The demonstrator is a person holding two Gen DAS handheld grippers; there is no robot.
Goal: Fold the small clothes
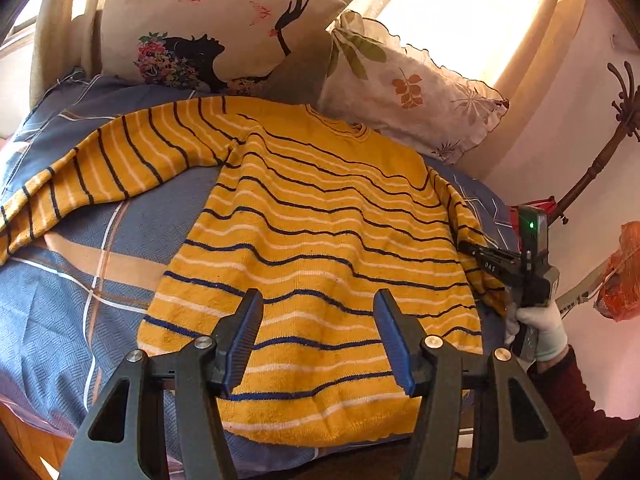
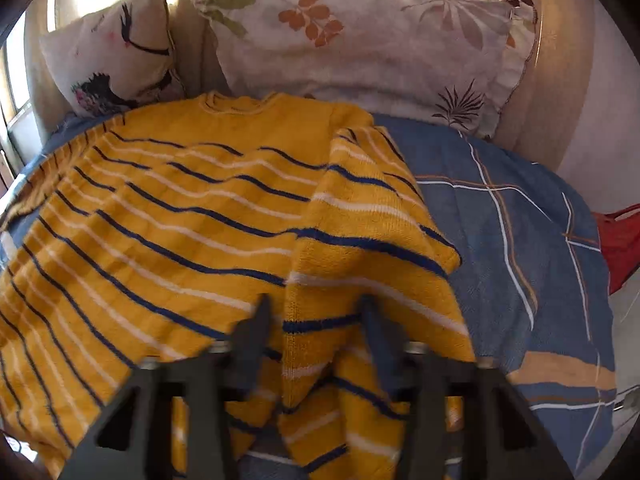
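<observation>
Nearest the left wrist camera, the left gripper (image 1: 319, 294) stands about half open, its two ribbed fingers well apart and holding nothing. It hangs above the lower part of the yellow jumper (image 1: 320, 208), with the hem just below its fingers. The jumper, striped in dark blue and white, lies flat and front up on a blue checked bedcover (image 1: 60, 300), neck towards the pillows. Its left sleeve (image 1: 120, 160) stretches out sideways across the cover. On the other side, the right gripper (image 2: 315, 302) is blurred in its own camera. Its fingers show apart there, with the right sleeve (image 2: 372, 216) bunched up between them in a raised fold. Whether the pads press on the knit cannot be told from that blur. That sleeve is lifted off the cover and drawn in over the edge of the jumper's body. From the left wrist view, a white-gloved hand (image 1: 540, 328) with a dark red cuff holds this gripper's handle at the jumper's right edge. Beyond the neckline lean a cream cushion (image 1: 208, 32) printed with butterflies and a dark silhouette, and beside it a frilled leaf-print pillow (image 1: 408, 88). Bright curtains glow behind them. Off to the right stand a dark wooden coat stand (image 1: 592, 168) and an orange bag (image 1: 620, 272).
</observation>
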